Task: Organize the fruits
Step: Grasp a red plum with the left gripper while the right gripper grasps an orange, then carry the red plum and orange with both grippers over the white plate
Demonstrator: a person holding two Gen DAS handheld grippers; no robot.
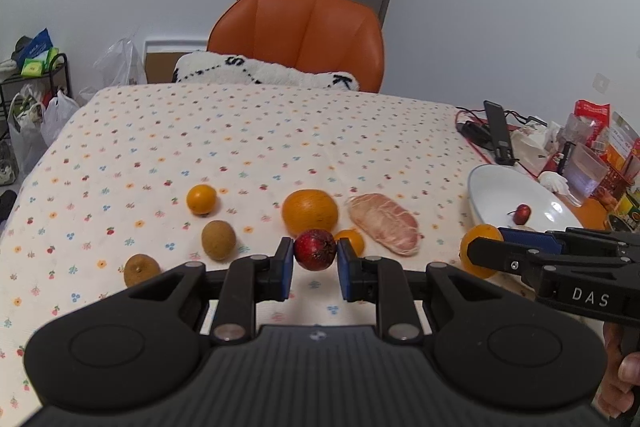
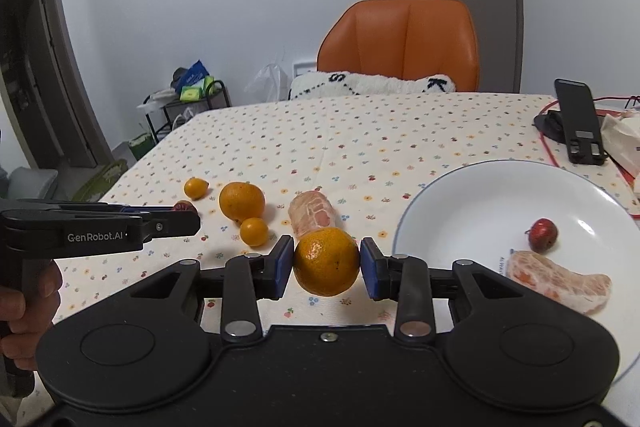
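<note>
Got both hands busy here. My left gripper has its blue pads squeezed onto a small dark red fruit, held a bit above the flowery tablecloth. My right gripper is clamped on an orange, just left of the white plate — not over it.

The plate already has a little red fruit and a peeled pomelo segment in it (the plate sits on the right side of the table).

Loose on the cloth: a big orange, a small orange one farther left, another small orange one tucked just behind my left pads, two brownish round fruits near the front left, and a second peeled pomelo chunk lying right of the big orange. Orange chair at the far side.
</note>
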